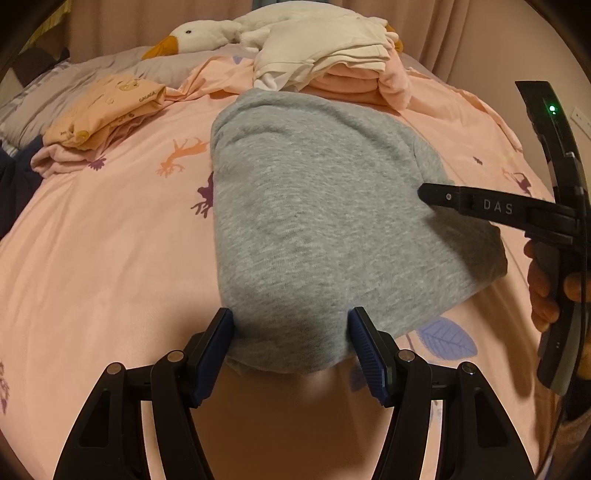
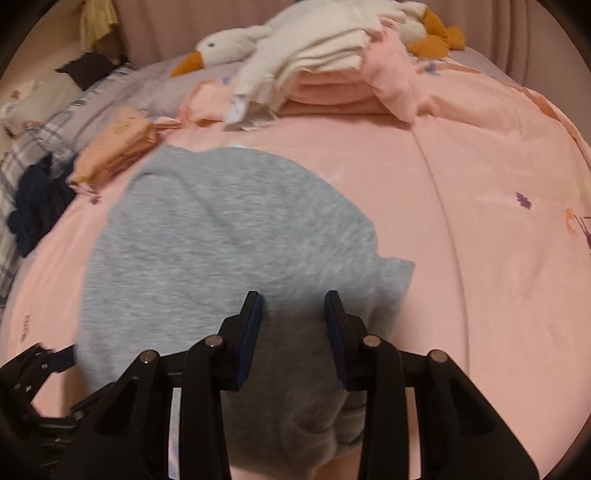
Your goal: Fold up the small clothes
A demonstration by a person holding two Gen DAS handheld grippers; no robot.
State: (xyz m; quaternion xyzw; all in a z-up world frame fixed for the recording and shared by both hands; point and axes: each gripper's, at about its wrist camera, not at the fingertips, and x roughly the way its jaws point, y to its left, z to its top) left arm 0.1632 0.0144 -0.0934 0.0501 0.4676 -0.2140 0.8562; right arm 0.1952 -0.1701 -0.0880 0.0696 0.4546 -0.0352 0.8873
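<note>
A folded grey garment lies on the pink printed bedcover. My left gripper hovers at its near edge, jaws open, with the grey cloth between and under the blue pads; no pinch shows. In the left wrist view my right gripper reaches in from the right, held by a hand, its tip over the garment's right side. In the right wrist view the right gripper stands over the near right part of the grey garment, jaws narrowly apart with nothing pinched.
A stack of folded white and pink clothes and a plush goose sit at the back. A folded peach garment lies back left, beside dark clothing and a grey pillow.
</note>
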